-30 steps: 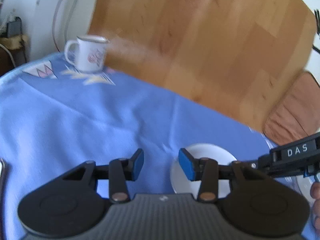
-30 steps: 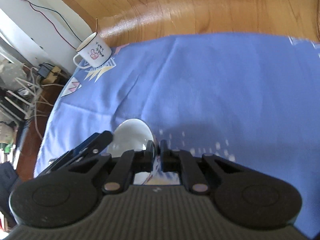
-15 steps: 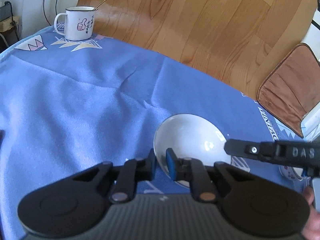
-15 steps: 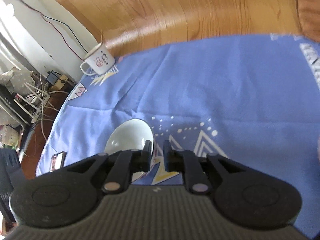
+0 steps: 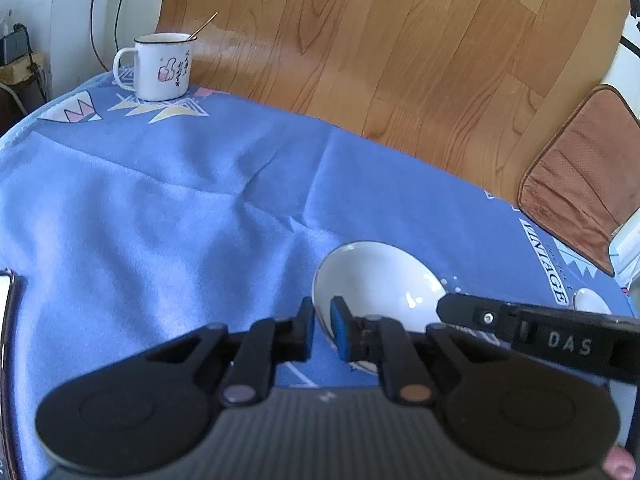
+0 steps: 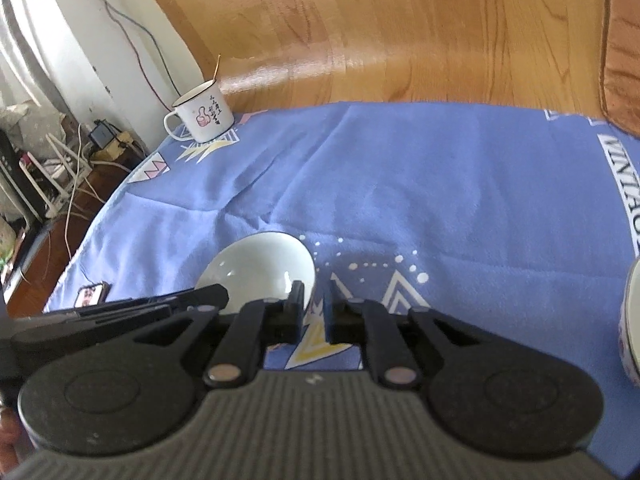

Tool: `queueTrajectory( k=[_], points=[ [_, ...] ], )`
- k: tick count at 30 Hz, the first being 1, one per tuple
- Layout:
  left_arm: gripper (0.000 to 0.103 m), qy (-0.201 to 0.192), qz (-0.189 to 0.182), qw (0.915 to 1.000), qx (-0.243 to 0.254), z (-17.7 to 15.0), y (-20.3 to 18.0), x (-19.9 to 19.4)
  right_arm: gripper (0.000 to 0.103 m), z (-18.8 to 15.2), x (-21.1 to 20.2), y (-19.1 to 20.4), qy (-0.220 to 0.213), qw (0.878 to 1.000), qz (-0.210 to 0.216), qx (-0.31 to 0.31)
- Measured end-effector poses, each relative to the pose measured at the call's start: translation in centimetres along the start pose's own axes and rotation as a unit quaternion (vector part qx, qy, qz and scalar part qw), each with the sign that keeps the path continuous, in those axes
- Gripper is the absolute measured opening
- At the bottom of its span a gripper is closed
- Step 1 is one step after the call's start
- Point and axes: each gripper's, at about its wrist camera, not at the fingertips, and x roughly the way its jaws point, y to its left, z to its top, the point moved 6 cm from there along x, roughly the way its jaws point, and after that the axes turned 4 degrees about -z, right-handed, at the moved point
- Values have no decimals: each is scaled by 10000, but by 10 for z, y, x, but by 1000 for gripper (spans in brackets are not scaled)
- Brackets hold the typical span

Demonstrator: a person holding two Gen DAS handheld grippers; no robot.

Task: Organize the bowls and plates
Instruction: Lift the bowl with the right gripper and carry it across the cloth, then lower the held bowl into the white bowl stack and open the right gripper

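A white bowl (image 5: pixel 376 280) (image 6: pixel 256 268) sits on the blue tablecloth (image 5: pixel 160 220). My left gripper (image 5: pixel 323 328) is shut on the bowl's left rim, which runs between its blue pads. Coming from the other side, my right gripper (image 6: pixel 314 312) has the bowl's right rim between its fingers, and its jaws are closing onto it. In the left wrist view, a black finger of the right gripper (image 5: pixel 456 308) reaches over the bowl's far rim. The left gripper's black arm (image 6: pixel 160 304) lies beside the bowl in the right wrist view.
A white enamel mug (image 5: pixel 160 68) (image 6: pixel 202 116) with a spoon stands at the cloth's far left corner. A second bowl (image 6: pixel 632 320) is at the right edge. A phone (image 6: pixel 92 294) lies at the left edge. Wood floor, a chair cushion (image 5: pixel 580 200) and cables surround the table.
My left jaws went from wide open to shut on the bowl's rim. The right gripper's jaws parted slightly, then came together around the opposite rim. Both hands shifted a little sideways.
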Motion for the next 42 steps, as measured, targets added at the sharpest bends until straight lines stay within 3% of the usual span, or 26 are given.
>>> queueTrajectory(
  k=[9,19,26,33,37,42],
  points=[
    [9,-184,-178,9997,22,8,-14,-14,8,0,-22,1,-455,9985,-173,-247],
    [9,106,-273,9991,297,-2,-48,6,7,-8,-33,-30,-551,9977,-387,99],
    [9,27,-615,9940,907,18,-118,13,7,-2,-73,-62,-1087,9907,-760,308],
    [9,253,-1084,9827,1483,13,-204,42,8,-9,-128,-121,-1664,9728,-1464,669],
    [9,502,-1177,9785,1620,-1,-232,62,8,-22,-139,-152,-1700,9657,-1751,889],
    [9,647,-1118,9750,1808,-13,-246,72,8,-33,-138,-170,-1634,9632,-1814,1125]
  ],
)
